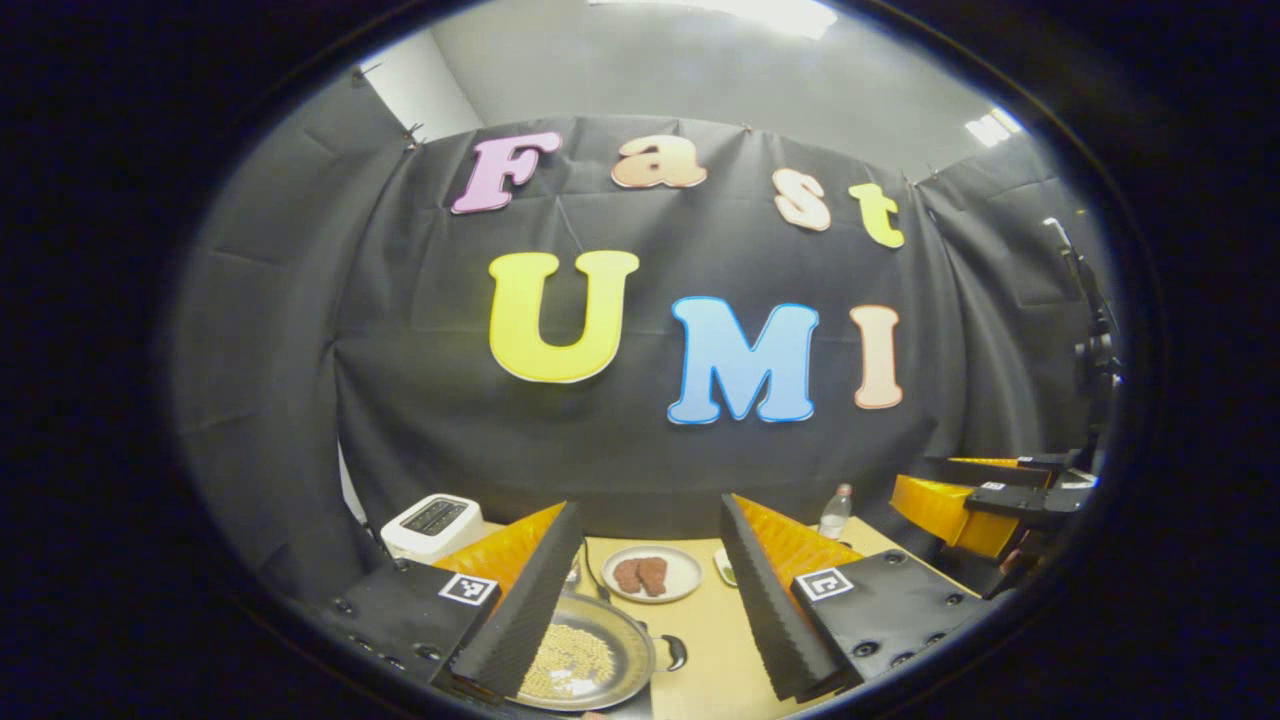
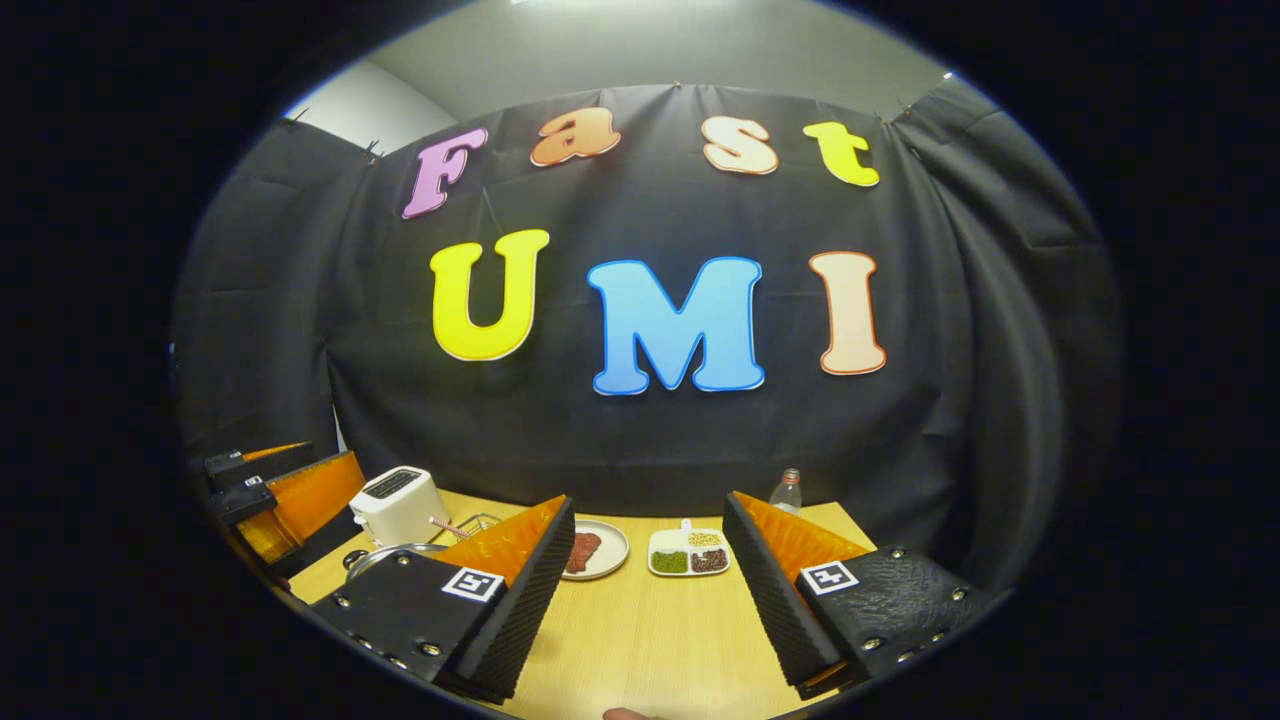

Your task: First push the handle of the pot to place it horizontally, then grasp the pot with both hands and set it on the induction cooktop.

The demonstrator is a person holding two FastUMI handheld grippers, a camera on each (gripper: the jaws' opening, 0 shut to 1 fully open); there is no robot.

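A round metal pot (image 1: 590, 655) holding yellow beans sits on the wooden table (image 1: 715, 640), low in the left gripper view. It lies just under and beside the left finger, which hides part of it. A small dark side handle (image 1: 676, 652) sticks out on its right, and a thin dark rod (image 1: 592, 568) rises from its far rim. My left gripper (image 1: 648, 502) is open above it, holding nothing. My right gripper (image 2: 648, 498) is open over bare table (image 2: 640, 630). The pot's rim (image 2: 385, 553) peeks out at its left. Each view shows the other gripper (image 1: 975, 508) (image 2: 285, 490) off to one side.
A white toaster (image 1: 435, 520) (image 2: 400, 502) stands at the back left. A plate of meat (image 1: 650, 575) (image 2: 595, 550), a divided dish of beans (image 2: 690, 553) and a small bottle (image 1: 835, 510) (image 2: 788, 490) line the table's far side by the black cloth wall.
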